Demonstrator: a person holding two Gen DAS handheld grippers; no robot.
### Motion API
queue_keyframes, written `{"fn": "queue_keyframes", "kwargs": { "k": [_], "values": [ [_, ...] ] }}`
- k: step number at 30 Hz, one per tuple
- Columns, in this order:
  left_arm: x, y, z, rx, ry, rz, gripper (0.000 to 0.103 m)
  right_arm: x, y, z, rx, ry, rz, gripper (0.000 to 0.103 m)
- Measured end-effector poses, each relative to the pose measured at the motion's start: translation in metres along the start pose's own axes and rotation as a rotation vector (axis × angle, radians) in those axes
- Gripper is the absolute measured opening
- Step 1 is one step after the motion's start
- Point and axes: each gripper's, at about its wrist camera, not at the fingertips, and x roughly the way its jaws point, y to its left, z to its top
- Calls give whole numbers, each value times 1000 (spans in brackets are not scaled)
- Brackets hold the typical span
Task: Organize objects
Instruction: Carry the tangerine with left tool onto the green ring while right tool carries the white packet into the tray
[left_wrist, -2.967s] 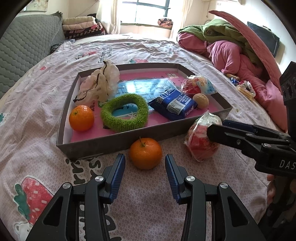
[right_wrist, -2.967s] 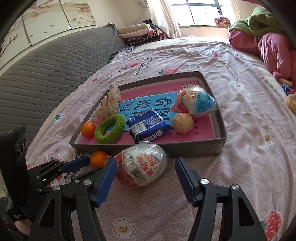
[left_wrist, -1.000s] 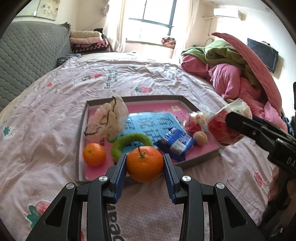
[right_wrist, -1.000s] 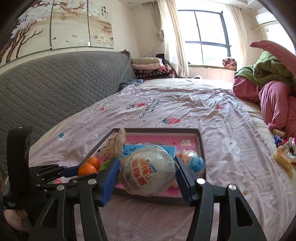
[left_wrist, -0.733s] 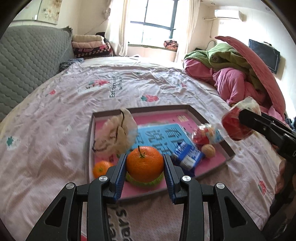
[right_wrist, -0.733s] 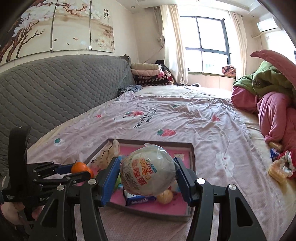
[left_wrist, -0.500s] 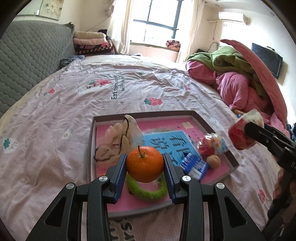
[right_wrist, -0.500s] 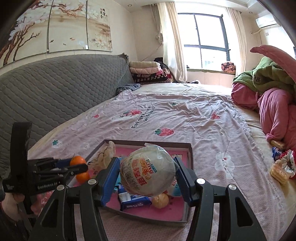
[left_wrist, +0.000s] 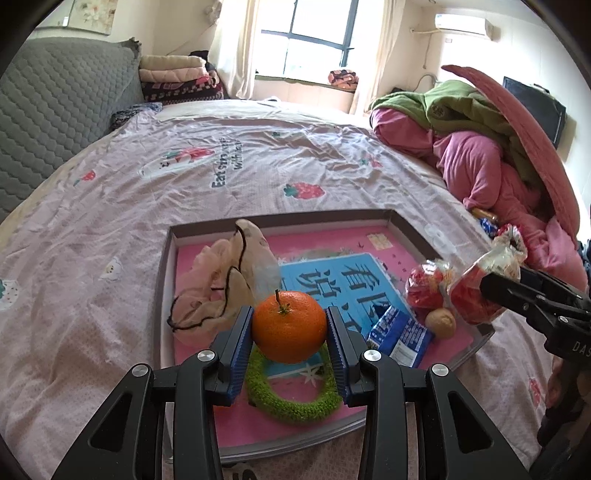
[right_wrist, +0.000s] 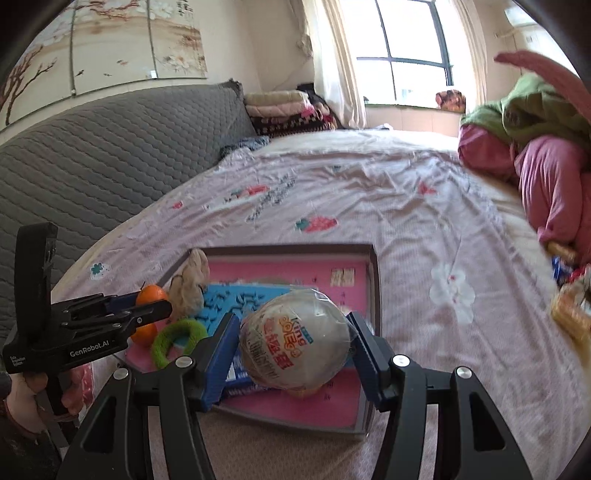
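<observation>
1. A round orange tangerine with a short green stem (left_wrist: 289, 326) is clamped between the blue-padded fingers of the left gripper (left_wrist: 290, 332), both pads being pressed against its sides.
2. The tangerine is held in the air above the near part of a shallow grey cardboard box lid with a pink lining (left_wrist: 167, 266), which is laid on a pale pink bedsheet printed with strawberries (left_wrist: 110, 192).
3. Directly below the held tangerine a fuzzy green fabric ring (left_wrist: 291, 400) is seen lying on the pink lining.
4. A plastic-wrapped white egg-shaped toy with coloured lettering (right_wrist: 294, 339) is gripped between the blue pads of the right gripper (right_wrist: 295, 343), the jaws being closed against its two sides.
5. The egg is carried above the near right part of the box lid, whose rim (right_wrist: 373, 280) is visible behind it.
6. Inside the lid are found a crumpled cream fabric pouch with a black cord (left_wrist: 225, 280), a blue wrapped snack packet (left_wrist: 400, 334), a small round tan ball (left_wrist: 440, 322) and a second orange tangerine (right_wrist: 144, 334).
7. A red and clear wrapped sweet (left_wrist: 424, 284) is lodged near the lid's right wall.
</observation>
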Motion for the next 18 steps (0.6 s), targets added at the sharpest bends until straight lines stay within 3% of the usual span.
{"fn": "queue_keyframes", "kwargs": {
  "k": [8, 18],
  "values": [
    [10, -7, -11, 12, 26, 1, 39, 13, -10, -20, 79, 88, 56, 59],
    [17, -10, -19, 25, 43, 13, 39, 16, -14, -23, 112, 101, 64, 59]
  ]
}}
